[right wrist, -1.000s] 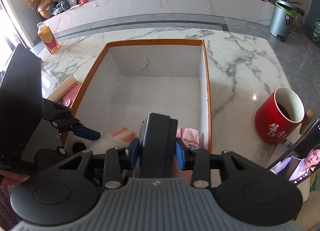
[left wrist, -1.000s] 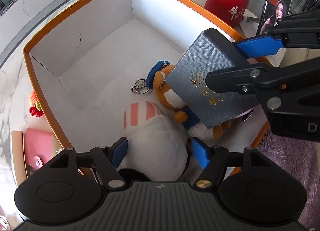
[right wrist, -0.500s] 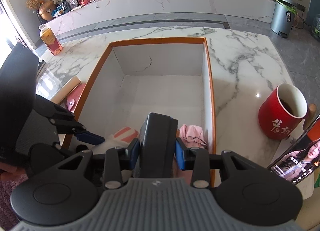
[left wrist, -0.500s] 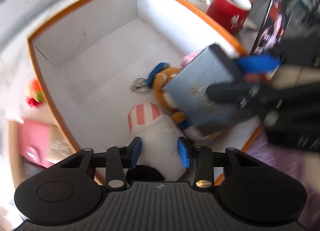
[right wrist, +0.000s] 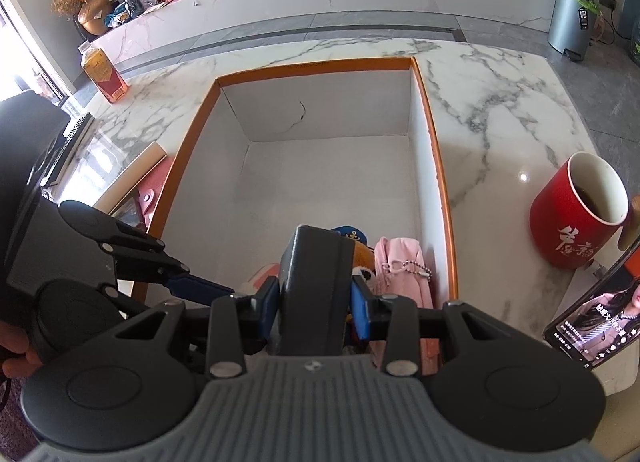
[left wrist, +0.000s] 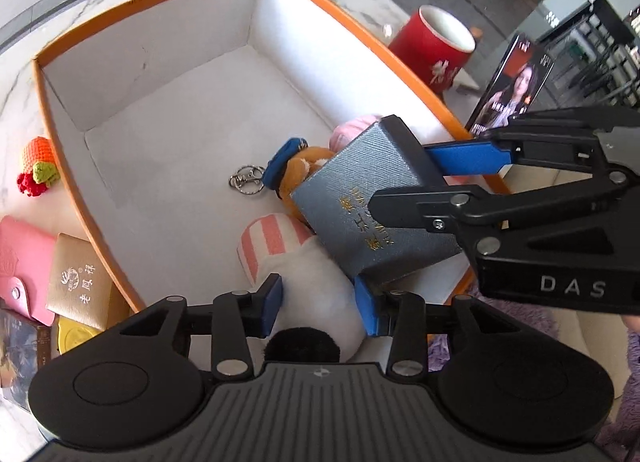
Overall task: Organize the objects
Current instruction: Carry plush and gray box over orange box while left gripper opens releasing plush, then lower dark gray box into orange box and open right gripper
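My right tool point(right wrist: 313, 304) clamps a grey booklet point(left wrist: 372, 204) above the orange-rimmed box point(left wrist: 160, 14). My left tool point(left wrist: 320, 310) is spread wide around a white plush toy point(left wrist: 316, 286) inside the box

Gripper body: the right gripper point(left wrist: 404, 182) carries "DAS" in pale capitals on its black side, just right of the orange box point(left wrist: 360, 26).
Gold pouch: the gold pouch point(left wrist: 78, 280), just left of the orange box, bears a round emblem and the characters 老凤祥.
Grey booklet: the grey booklet point(left wrist: 360, 198), over the orange box, has gold characters on its cover, too tilted to read.
Red mug: the red mug point(right wrist: 576, 218), right of the orange box, shows pale brush-style characters, not legible.
Phone: the phone point(right wrist: 596, 318), right of the orange box beside the mug, shows white caption text, too small to read.
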